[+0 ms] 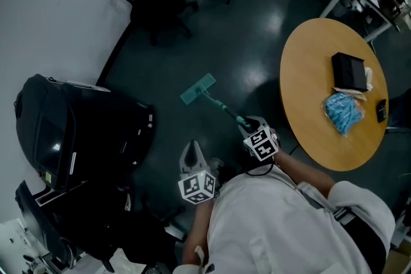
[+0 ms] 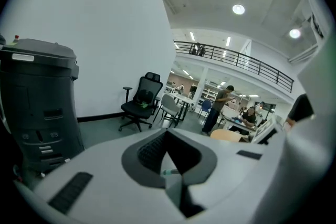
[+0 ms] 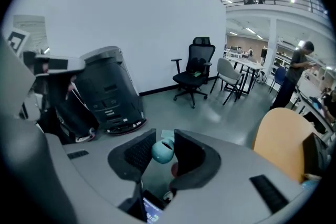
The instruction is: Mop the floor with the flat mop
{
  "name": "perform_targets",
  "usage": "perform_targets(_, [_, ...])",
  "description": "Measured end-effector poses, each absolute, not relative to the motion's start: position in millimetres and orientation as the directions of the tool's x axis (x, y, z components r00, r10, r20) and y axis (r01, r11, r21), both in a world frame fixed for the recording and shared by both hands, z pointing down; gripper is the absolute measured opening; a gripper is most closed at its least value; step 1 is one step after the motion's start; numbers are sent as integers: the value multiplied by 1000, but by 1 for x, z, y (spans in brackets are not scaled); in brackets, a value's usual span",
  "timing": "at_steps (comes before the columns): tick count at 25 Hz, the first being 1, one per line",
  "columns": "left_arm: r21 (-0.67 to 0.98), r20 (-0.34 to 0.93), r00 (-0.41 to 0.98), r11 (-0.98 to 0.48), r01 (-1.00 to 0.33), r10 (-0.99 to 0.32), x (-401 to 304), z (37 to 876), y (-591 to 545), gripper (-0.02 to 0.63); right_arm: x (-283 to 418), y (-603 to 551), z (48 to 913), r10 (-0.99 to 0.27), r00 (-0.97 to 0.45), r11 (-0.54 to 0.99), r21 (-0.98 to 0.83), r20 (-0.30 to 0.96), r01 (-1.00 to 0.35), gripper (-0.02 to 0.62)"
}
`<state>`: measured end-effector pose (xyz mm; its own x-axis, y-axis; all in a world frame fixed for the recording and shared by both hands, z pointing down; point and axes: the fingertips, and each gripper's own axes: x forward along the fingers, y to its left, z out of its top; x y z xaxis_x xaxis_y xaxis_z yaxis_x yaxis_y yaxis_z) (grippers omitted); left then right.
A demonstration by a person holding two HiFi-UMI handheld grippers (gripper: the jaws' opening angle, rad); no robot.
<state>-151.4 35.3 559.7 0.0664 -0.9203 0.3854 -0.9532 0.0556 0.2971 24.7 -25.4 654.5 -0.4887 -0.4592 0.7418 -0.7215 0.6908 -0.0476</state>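
Mopping step, apparently: right claw (image 3: 164, 140) clamped on the flat mop (image 1: 198, 89) handle's end, head flat on the floor (image 1: 257, 42); left claw (image 2: 167, 135) closed, empty. Next, likely a steady push.

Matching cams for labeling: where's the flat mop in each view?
Head view: flat mop on the floor at centre, handle running to the right gripper.
Left gripper view: only a tiny teal sliver low between the jaws, possibly its handle.
Right gripper view: teal handle end clamped in the jaws, bottom centre.
Shared landmark: black office chair.
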Motion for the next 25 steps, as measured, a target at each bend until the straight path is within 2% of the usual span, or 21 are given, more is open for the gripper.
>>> perform_targets(5, [312, 378, 102, 22, -950, -920, -141, 562, 34, 5, 27, -18, 608, -508, -527, 668, -74, 681, -740, 115])
perform_targets(25, [304, 360, 113, 2, -953, -926, -132, 558, 35, 5, 12, -23, 602, -533, -559, 685, -65, 635, -726, 115])
